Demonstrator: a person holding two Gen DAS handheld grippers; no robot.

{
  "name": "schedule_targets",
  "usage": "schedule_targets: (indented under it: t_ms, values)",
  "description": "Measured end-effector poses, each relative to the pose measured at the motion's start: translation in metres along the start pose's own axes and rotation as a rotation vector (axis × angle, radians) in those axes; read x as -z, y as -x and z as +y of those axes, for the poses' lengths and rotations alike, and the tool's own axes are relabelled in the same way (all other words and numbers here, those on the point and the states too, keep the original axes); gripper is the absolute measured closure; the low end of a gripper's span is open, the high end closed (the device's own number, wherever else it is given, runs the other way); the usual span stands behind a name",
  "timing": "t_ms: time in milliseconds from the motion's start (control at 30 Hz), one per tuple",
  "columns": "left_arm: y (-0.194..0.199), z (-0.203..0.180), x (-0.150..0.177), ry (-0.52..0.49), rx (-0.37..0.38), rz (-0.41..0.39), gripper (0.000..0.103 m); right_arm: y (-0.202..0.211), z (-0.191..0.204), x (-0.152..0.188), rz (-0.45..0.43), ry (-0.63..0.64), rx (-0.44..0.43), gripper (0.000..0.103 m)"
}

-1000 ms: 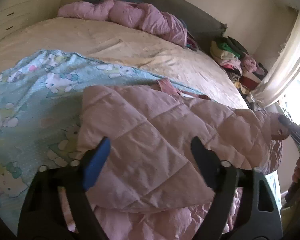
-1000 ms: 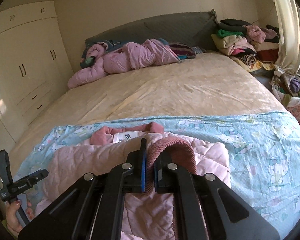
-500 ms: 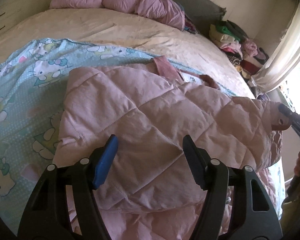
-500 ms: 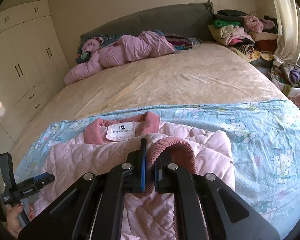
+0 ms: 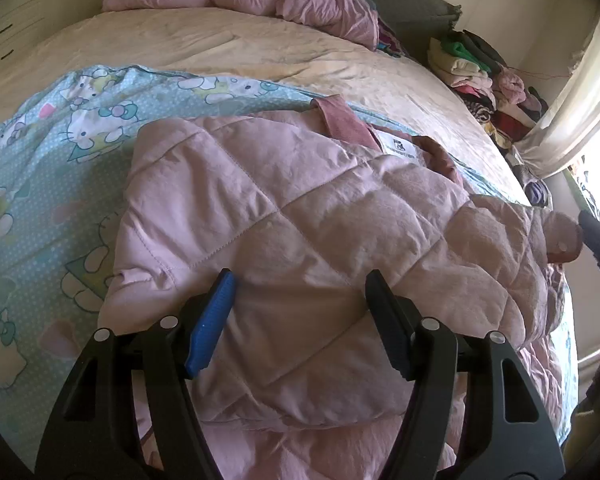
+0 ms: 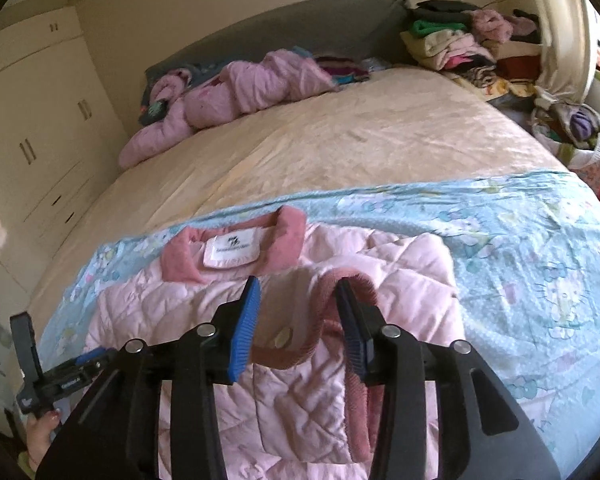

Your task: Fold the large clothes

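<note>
Jacket [image 6: 284, 392] lies directly under both my grippers on the Hello Kitty sheet [image 6: 532, 264], long axis running from me toward its collar [image 6: 232, 252]. Right gripper [image 6: 300, 320] gapes wide around the cuff [image 6: 340, 320]; left gripper [image 5: 300, 308] also wide, holding nothing.

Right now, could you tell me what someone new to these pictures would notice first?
The pink quilted jacket fills the foreground, lying on the cartoon-cat sheet at the near end of the bed. The right gripper hangs open over the ribbed cuff of a sleeve folded across it, and the left gripper is open too. A crumpled pink garment lies by the headboard.
</note>
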State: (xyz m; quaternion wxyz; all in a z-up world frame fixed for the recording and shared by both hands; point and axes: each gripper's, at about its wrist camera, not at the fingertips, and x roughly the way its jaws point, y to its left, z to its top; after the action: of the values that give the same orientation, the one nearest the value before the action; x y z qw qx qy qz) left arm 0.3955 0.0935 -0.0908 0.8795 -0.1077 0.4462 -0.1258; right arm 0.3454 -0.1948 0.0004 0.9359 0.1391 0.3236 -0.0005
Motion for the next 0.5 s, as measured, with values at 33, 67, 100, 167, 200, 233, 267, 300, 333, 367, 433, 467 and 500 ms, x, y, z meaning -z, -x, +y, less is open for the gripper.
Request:
schedule_targets:
  t_ms: [33, 67, 100, 167, 200, 233, 267, 300, 333, 367, 433, 467, 500]
  values:
    - [0.0, 0.0, 0.0, -0.001, -0.001, 0.001, 0.044, 0.005, 0.003, -0.001, -0.026, 0.006, 0.007, 0.059]
    - [0.0, 0.0, 0.0, -0.001, -0.002, 0.001, 0.044, 0.01, 0.006, -0.001, -0.045, 0.011, -0.005, 0.056]
    - [-0.001, 0.0, 0.0, -0.002, -0.005, 0.002, 0.044, 0.012, 0.01, -0.002, -0.052, 0.018, -0.026, 0.05]
    - [-0.002, -0.001, 0.0, -0.009, -0.015, 0.006, 0.044, 0.012, 0.021, -0.002, -0.042, 0.038, -0.063, 0.041]
    - [-0.003, -0.002, 0.001, -0.013, -0.02, 0.008, 0.044, 0.009, 0.032, -0.001, -0.023, 0.067, -0.087, 0.036]
    - [-0.004, -0.003, 0.002, -0.022, -0.029, 0.01, 0.044, 0.006, 0.041, 0.001, -0.011, 0.095, -0.096, 0.035]
    - [-0.005, -0.004, 0.003, -0.032, -0.039, 0.012, 0.044, 0.002, 0.049, 0.003, 0.001, 0.123, -0.1, 0.034]
    - [-0.006, -0.006, 0.003, -0.04, -0.048, 0.014, 0.044, -0.002, 0.056, 0.005, 0.015, 0.146, -0.103, 0.032]
    - [-0.007, -0.006, 0.004, -0.045, -0.055, 0.016, 0.044, -0.009, 0.066, 0.008, 0.04, 0.175, -0.103, 0.031]
    - [-0.008, -0.007, 0.005, -0.048, -0.06, 0.018, 0.044, -0.016, 0.074, 0.012, 0.066, 0.193, -0.108, 0.031]
    - [-0.01, -0.007, 0.007, -0.052, -0.066, 0.023, 0.043, -0.033, 0.088, 0.023, 0.127, 0.221, -0.117, 0.03]
    - [-0.01, -0.008, 0.007, -0.051, -0.067, 0.024, 0.043, -0.039, 0.094, 0.028, 0.148, 0.234, -0.112, 0.03]
    - [-0.01, -0.008, 0.008, -0.05, -0.068, 0.022, 0.044, -0.048, 0.1, 0.035, 0.176, 0.252, -0.11, 0.03]
